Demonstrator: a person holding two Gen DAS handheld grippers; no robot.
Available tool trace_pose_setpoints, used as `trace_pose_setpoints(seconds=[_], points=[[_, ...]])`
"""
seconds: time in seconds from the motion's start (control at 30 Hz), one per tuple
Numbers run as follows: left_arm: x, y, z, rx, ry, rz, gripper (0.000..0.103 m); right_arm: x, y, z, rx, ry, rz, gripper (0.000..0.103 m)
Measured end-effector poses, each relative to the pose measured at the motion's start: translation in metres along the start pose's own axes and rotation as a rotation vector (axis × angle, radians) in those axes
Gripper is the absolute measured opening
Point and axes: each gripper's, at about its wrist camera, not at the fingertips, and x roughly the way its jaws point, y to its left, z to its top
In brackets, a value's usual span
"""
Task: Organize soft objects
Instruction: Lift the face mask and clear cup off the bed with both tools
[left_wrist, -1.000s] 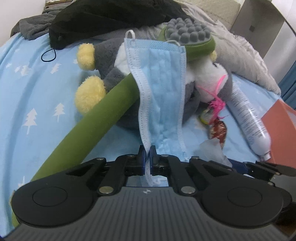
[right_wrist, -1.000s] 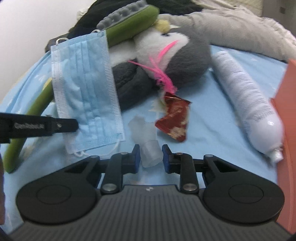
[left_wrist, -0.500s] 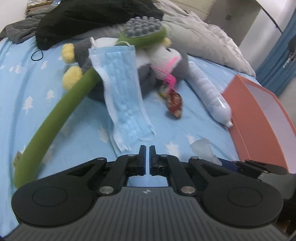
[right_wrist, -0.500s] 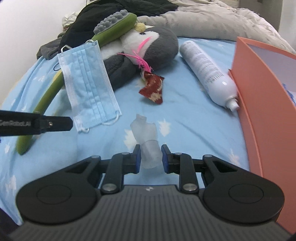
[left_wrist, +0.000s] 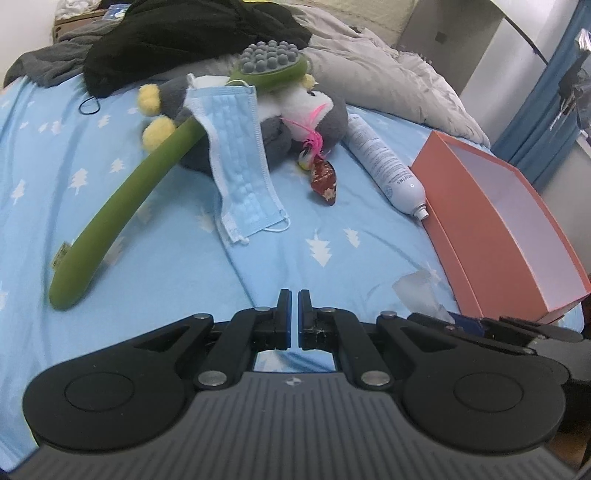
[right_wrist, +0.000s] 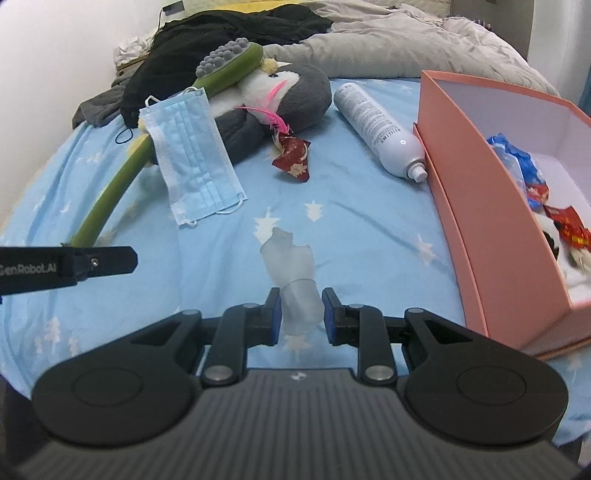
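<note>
Two grippers: left gripper (left_wrist: 294, 301), marked "GenRobot.AI", fingers pressed together holding nothing; right gripper (right_wrist: 301, 298) pinching translucent plastic scrap (right_wrist: 293, 280).

You have the mask (left_wrist: 240, 155) draped on the plush (left_wrist: 295, 110), the spray can (left_wrist: 384, 162) right of it, the box (left_wrist: 491, 236) beyond

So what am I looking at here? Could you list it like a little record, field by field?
Setting: bed with blue tree-print sheet
Left gripper: jaws nearly closed, holding nothing
Right gripper: jaws around a clear plastic wrapper
Face mask: draped over the green massager, lower end on the sheet
Plush toy: lying under the massager head
Spray can: lying beside the orange box
Box contents: crumpled wrappers
</note>
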Motion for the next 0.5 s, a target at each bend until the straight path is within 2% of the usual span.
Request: trace_pose_setpoints(seconds=[0.27,0.3,0.43,0.5], points=[[0.006,0.021,0.012,-0.058,-0.050,0.031,0.005,0.006,0.006,0.003,-0.009,0.005,0.017,0.027],[0.011,0.024,0.016,-0.065,-0.050,0.037,0.009,0.009,0.007,0.004,-0.011,0.010,0.020,0.027],[0.032,0.040,0.033,-0.102,-0.063,0.063,0.036,0.025,0.010,0.010,-0.025,0.035,0.030,0.027],[0.043,0.048,0.043,-0.116,-0.076,0.073,0.039,0.033,0.010,0.014,-0.035,0.046,0.036,0.027]])
